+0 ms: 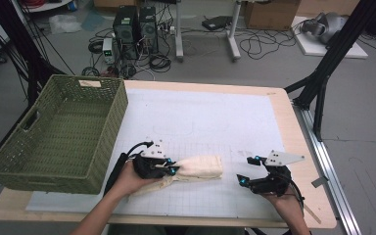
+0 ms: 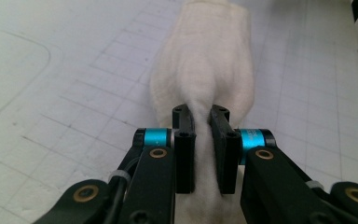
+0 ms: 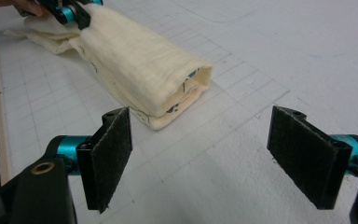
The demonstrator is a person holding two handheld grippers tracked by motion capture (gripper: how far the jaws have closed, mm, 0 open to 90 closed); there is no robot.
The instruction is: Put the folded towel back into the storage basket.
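Observation:
A cream cloth (image 1: 201, 167) lies folded into a long roll on the white gridded mat (image 1: 200, 112), near the front of the table. My left gripper (image 1: 172, 167) is shut on the roll's left end; in the left gripper view its pads (image 2: 184, 140) pinch a ridge of the cloth (image 2: 205, 70) between them. My right gripper (image 1: 246, 170) rests to the right of the roll, apart from it, open. In the right gripper view its jaws stand wide (image 3: 205, 149) with nothing between them, and the cloth's open end (image 3: 135, 65) faces them, with the left gripper (image 3: 74, 11) at its far end.
A green woven basket (image 1: 112, 122) stands at the table's left, overhanging the edge. The wooden table edge (image 1: 298, 147) runs along the right of the mat. Beyond the table, computers, cables and boxes sit on the floor.

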